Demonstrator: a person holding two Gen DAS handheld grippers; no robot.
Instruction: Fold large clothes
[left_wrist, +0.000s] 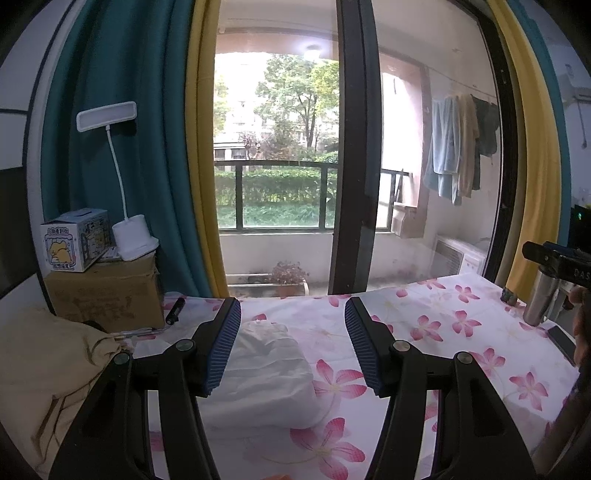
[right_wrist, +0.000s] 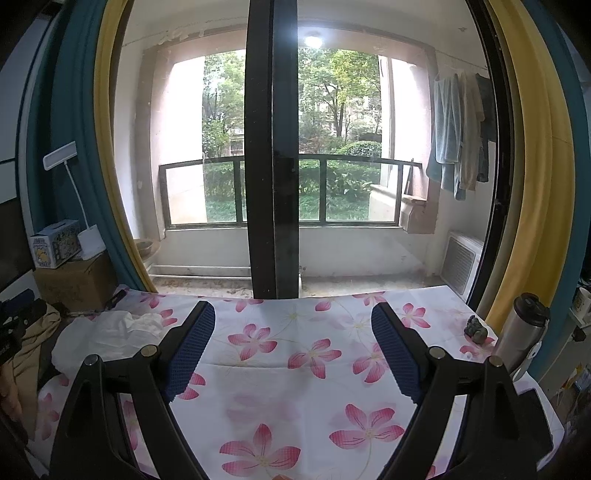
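Left claw: jaws spread wide, nothing between the pads, held level above the table. Right claw: jaws likewise spread and empty, over the bare middle of the flowered tablecloth. Neither claw touches any cloth.

The tablecloth covers the whole work surface; its middle is left free, probably as the folding area.

A tan garment lies bunched at the left edge of the table, apparently unfolded and likely waiting its turn.

A white garment lies on the cloth left of centre, directly beneath the left claw. In the left view it appears as a compact block, so it is judged already folded; the right view shows a rumpled far edge.

A steel flask stands at the right edge, well apart from the folding area
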